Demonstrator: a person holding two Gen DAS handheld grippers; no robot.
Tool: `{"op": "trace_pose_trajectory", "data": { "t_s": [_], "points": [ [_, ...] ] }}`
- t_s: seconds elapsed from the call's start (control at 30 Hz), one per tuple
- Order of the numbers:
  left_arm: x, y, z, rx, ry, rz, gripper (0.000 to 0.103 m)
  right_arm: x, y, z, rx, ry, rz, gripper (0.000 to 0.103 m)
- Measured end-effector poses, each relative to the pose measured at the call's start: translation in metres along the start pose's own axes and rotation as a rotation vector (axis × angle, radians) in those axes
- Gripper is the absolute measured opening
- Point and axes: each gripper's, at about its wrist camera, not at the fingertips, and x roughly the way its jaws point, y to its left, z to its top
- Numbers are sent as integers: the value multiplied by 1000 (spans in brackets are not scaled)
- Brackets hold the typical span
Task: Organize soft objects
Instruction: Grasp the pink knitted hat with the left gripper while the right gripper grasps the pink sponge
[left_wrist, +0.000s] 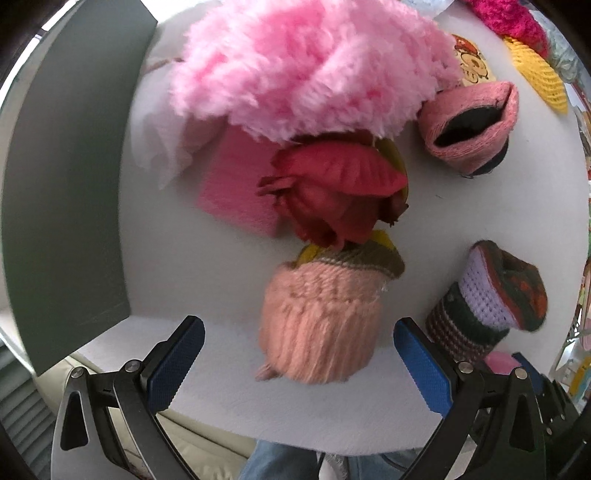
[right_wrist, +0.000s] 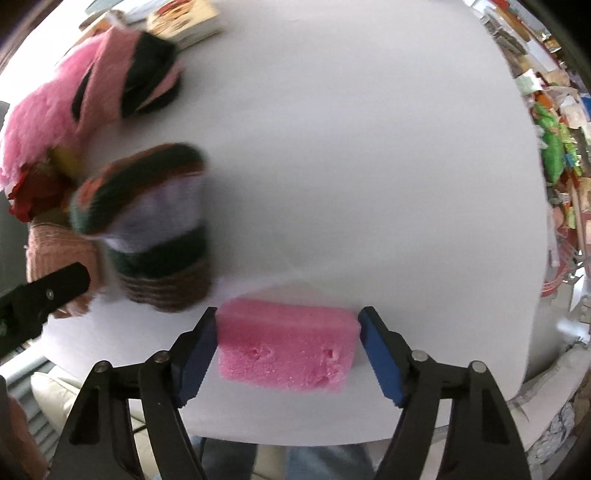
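Right gripper straddles a pink sponge on the white table; left pad touches the sponge's end, right pad sits just beside the other end with a thin gap, so no firm grip visible. Left gripper spread wide, nothing held; a peach knit pot lies between and just beyond its pads, touching neither. Red fabric flower with yellow leaves sticks out of that pot, tilted away. Right of the pot, apart from it, a striped knit piece with a lilac band, blurred in the right wrist view. Flat pink cloth lies under the flower's left side. Beyond that, a fluffy pink pile covers the far middle of the table, white cloth at its left edge. Pink knit pouch with dark opening sits right of the pile. Yellow mesh and magenta yarn farthest right. Grey panel along the left.
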Motion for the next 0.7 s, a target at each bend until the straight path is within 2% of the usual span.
{"op": "trace_pose_trajectory", "data": {
  "t_s": [0.1,0.2,0.33,0.5,0.7],
  "points": [
    [14,-9,1,13,0,15,103,3,-8,-1,16,7,39,79],
    [26,-14,3,25,5,33,103,3,1,-3,-27,3,11,80],
    [35,-3,8,17,5,-14,103,9,26,-1,-85,6,-29,90],
    [44,3,14,16,5,-21,103,17,27,-4,-14,18,-21,103],
    [46,-8,34,14,62,-16,103,21,26,0,-8,26,-20,103]
  ]
}}
